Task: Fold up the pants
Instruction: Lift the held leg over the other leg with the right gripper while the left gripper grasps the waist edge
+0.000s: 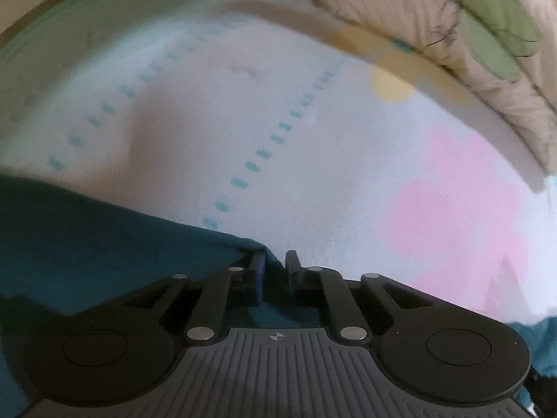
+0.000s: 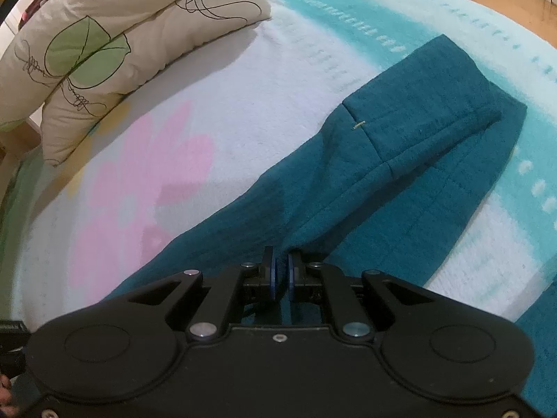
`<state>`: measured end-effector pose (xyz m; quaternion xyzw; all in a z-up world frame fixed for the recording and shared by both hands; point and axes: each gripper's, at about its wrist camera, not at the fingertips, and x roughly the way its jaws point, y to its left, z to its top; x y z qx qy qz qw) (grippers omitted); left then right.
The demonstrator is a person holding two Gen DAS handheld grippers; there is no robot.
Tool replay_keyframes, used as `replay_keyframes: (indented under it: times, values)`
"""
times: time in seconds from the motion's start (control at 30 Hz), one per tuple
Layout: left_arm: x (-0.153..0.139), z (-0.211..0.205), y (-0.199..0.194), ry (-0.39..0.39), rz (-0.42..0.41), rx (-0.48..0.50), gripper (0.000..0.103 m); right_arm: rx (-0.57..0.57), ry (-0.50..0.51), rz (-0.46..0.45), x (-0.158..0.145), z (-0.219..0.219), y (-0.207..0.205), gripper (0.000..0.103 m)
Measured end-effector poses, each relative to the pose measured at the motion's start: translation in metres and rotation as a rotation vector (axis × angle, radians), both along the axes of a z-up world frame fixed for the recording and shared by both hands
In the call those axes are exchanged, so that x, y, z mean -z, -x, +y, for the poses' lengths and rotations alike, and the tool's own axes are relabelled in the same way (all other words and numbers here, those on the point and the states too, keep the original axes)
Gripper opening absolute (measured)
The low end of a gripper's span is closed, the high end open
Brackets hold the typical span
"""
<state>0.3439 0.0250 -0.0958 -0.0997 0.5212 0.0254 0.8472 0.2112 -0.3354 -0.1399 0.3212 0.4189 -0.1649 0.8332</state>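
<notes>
Two claws pinch the teal pants (image 2: 400, 160), which lie stretched across the bed's flowered blanket (image 2: 243, 111): the left claw (image 1: 275, 264) is clamped on a raised fabric edge, the right claw (image 2: 282, 271) clamped on a fold near the leaf-print pillow (image 2: 104, 45)

No readable text, label, brand or number shows in either wrist view.
</notes>
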Motion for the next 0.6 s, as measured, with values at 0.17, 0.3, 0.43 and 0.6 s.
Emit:
replay_keyframes:
  times: [0.17,0.3,0.43,0.6]
  values:
    - [-0.039,-0.011,0.036,-0.095,-0.095,0.08,0.004,-0.036,0.006,-0.002,-0.008,0.0,0.007,0.013]
    - [-0.075,-0.01,0.067,-0.107,-0.154,0.091,0.004,-0.069,0.023,-0.036,-0.04,-0.001,0.025,0.012]
    - [-0.107,-0.002,0.103,-0.084,-0.189,0.095,0.004,-0.092,0.055,-0.063,-0.086,0.0,0.061,0.012]
    - [-0.133,0.014,0.169,-0.051,-0.226,0.105,0.004,-0.128,0.058,-0.054,-0.12,0.005,0.123,0.012]
